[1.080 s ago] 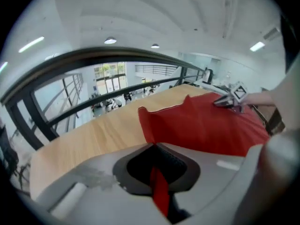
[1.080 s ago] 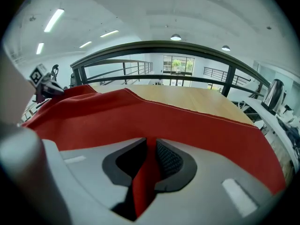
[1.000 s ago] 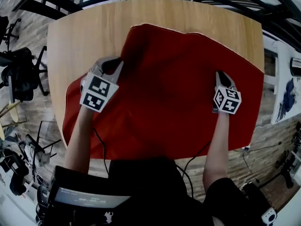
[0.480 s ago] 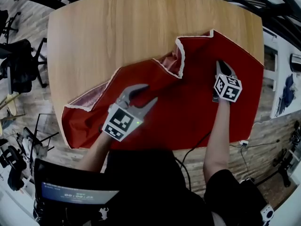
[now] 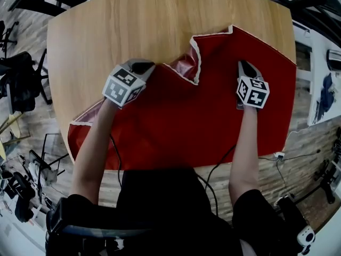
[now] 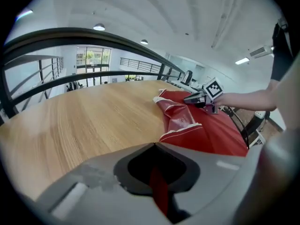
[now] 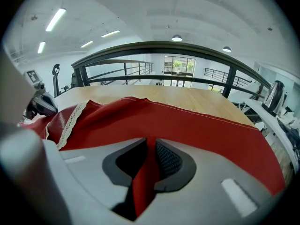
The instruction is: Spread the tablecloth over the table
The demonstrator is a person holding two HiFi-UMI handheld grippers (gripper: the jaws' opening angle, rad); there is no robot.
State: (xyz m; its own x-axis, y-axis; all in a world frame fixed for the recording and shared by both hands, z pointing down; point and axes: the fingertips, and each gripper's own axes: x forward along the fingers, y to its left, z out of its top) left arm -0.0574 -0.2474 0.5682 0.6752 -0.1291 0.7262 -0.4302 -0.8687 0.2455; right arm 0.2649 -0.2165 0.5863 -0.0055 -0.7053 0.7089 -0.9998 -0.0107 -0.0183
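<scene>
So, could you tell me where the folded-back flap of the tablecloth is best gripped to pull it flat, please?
Probably at its white trim, coming in low from the bare table on the left. The flap lies doubled over the tablecloth with its shiny underside up, so that trimmed edge is free, and pulling it leftward should unfold it.

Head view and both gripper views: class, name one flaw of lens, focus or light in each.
Head view: the edges of the light wooden table bow outward. Left gripper view: the black metal railing bends into an arc; the left hand-held gripper, near the lens, is soft. Right gripper view: the ceiling strip lights blow out white; the red lace-trimmed tablecloth looks sharp.
</scene>
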